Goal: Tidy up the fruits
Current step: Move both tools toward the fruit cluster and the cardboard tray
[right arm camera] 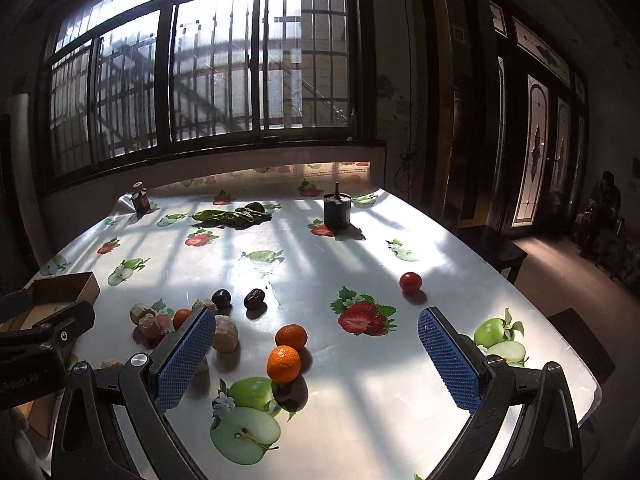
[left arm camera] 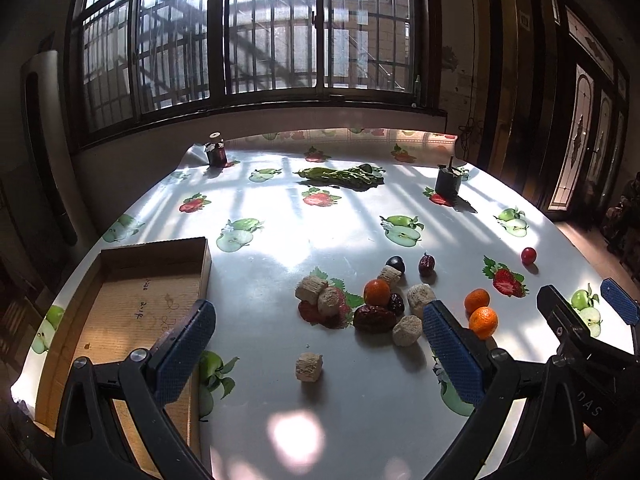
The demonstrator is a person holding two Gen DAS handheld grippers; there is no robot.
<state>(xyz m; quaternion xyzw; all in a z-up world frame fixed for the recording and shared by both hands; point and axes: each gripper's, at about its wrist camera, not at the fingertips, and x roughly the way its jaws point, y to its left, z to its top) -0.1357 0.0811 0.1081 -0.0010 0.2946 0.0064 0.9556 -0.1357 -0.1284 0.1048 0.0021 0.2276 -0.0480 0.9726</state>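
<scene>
Left wrist view. Your left gripper (left arm camera: 318, 342) hangs over the table (left arm camera: 280, 420), jaws spread wide, nothing between them. A lone tan cube (left arm camera: 309, 366) sits on the cloth just ahead of the gap. Beyond it, at 12 o'clock, the main cluster: tan blocks (left arm camera: 320, 294), one orange (left arm camera: 376, 292), a long red date (left arm camera: 374, 319) and dark dates all bunched and touching. Two more oranges (left arm camera: 482, 314) lie at 1 o'clock, touching each other, just past your right-hand blue pad. A dark plum (left arm camera: 396, 263) and a small dark fruit (left arm camera: 426, 265) sit behind the cluster; a red round fruit (left arm camera: 528, 255) lies apart at 2 o'clock. The cardboard box (left arm camera: 154, 280) is at 10 o'clock, open-topped, no fruit in it. Your right gripper (left arm camera: 580, 304) shows at 3 o'clock.

Right wrist view. Your right gripper (right arm camera: 316, 338) is also wide open and empty, held above the table. The oranges pair (right arm camera: 286, 354) lies at 11 o'clock inside the span of the fingers, on the cloth, untouched. The red round fruit (right arm camera: 410, 282) is at 1 o'clock, well apart. The cluster sits at 10 o'clock, partly hidden by your left blue pad. The box corner (right arm camera: 66, 286) shows far left at 9 o'clock.
</scene>
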